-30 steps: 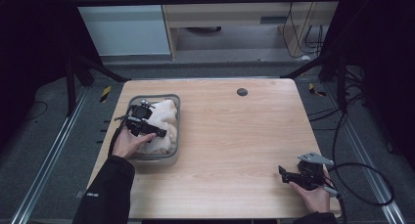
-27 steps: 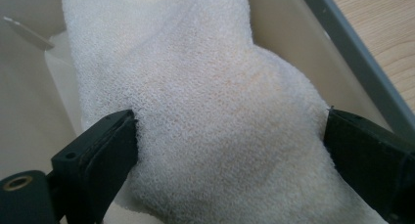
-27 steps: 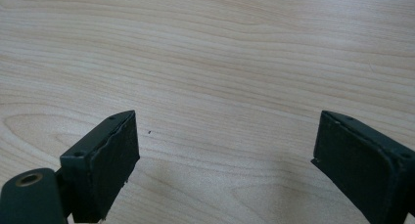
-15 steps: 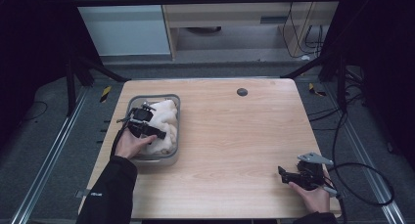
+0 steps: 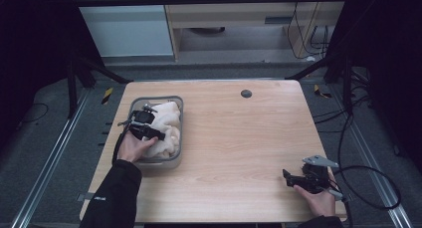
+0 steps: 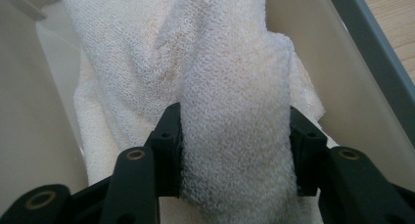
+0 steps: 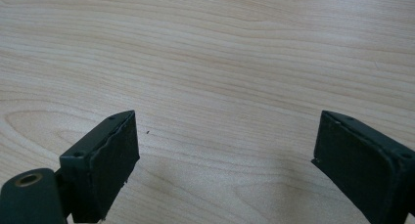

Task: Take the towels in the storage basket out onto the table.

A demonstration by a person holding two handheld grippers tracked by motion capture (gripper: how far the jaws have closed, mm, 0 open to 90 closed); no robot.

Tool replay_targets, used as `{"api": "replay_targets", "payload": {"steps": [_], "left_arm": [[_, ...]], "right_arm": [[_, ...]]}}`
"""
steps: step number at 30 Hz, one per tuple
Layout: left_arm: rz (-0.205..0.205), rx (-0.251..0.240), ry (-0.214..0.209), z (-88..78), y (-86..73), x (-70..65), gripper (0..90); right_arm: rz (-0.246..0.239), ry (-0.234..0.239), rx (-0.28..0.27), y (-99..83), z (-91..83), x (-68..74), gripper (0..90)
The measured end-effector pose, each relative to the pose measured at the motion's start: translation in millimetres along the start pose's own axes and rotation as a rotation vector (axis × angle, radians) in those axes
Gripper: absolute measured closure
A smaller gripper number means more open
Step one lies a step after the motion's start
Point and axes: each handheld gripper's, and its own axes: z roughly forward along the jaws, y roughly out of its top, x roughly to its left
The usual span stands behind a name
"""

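My left gripper [image 6: 235, 150] has just closed on a raised fold of the soft, limp towel [image 6: 215, 87] in the bin [image 5: 175, 133] at the table's left edge; right gripper [image 7: 222, 160] open, idle.

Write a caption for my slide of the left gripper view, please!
The left tool has just been closing and now pinches a fold of white towel inside the grey bin.

You had two grippers out: the left gripper [image 5: 143, 124] in the tub, the right gripper [image 5: 297, 178] low on the table. One grey tub [image 5: 175, 102] sat on one wooden table [image 5: 239, 133]. One white towel [image 6: 230, 111] lay bunched in it. One dark round plug [image 5: 246, 93] marked the tabletop.
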Motion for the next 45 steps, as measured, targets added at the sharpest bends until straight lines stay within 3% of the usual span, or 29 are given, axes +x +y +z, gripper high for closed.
{"api": "replay_targets", "payload": {"steps": [10,14,15,26,38,45], "left_arm": [[-0.02,-0.072,-0.005,-21.3,-2.9,4.2,55.5],[-0.028,-0.12,-0.007,-37.5,-3.4,6.6,56.6],[-0.034,-0.15,-0.014,-46.4,-4.0,7.8,57.1],[-0.036,-0.261,-0.026,-86.9,-4.7,11.2,58.3],[-0.013,-0.332,-0.036,-119.9,-0.9,8.5,58.6],[-0.001,-0.342,-0.035,-131.0,2.0,6.7,58.6]], "right_arm": [[-0.002,0.0,0.003,0.0,0.5,0.0,9.4],[-0.001,-0.001,0.004,0.0,0.5,0.0,9.4],[-0.001,0.0,0.003,0.0,0.5,0.1,9.4],[-0.001,-0.002,0.005,-0.1,0.6,0.1,9.4],[-0.001,0.0,0.008,-0.1,0.6,0.2,9.4],[0.0,0.0,0.007,-0.1,0.6,0.1,9.4]]}}
